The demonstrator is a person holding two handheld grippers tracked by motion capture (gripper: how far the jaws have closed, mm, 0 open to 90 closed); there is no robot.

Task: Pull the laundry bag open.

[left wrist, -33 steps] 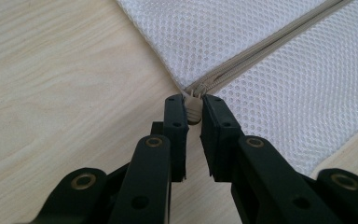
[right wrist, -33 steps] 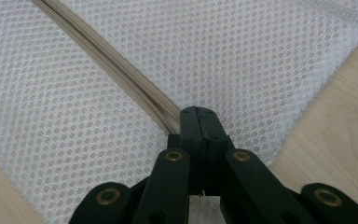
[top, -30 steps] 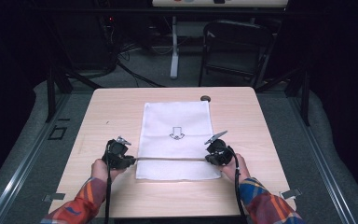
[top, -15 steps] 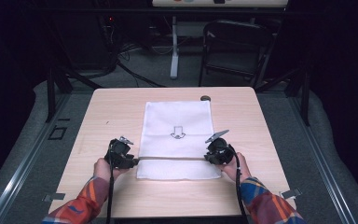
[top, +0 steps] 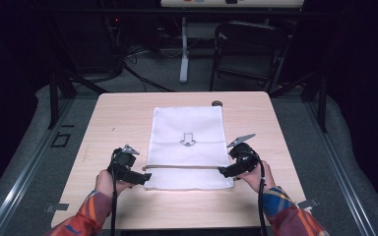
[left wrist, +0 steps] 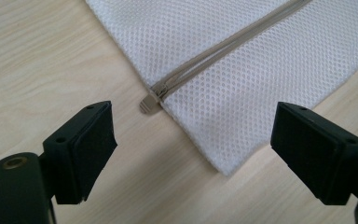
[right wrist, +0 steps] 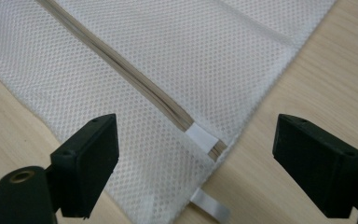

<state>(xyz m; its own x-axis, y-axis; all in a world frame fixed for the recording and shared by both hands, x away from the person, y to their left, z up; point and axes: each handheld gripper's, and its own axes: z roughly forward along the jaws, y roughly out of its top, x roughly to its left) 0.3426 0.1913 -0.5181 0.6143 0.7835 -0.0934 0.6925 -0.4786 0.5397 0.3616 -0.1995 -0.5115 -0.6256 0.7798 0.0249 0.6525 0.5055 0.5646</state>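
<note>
A white mesh bag is laid flat at the middle of the wooden table, a grey zipper running across its near end. The left gripper is held with jaws spread wide and empty — the zipper pull lies between them on the table. The right gripper is likewise spread, grasping nothing, above the zipper's far end — a white tab is seen there.

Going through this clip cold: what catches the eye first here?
A white mesh bag lies flat at the middle of the wooden table, with a small arrow mark on it. A grey zipper crosses its near end, its pull at the bag's left edge. The left gripper and right gripper sit open at the zipper's two ends.
</note>
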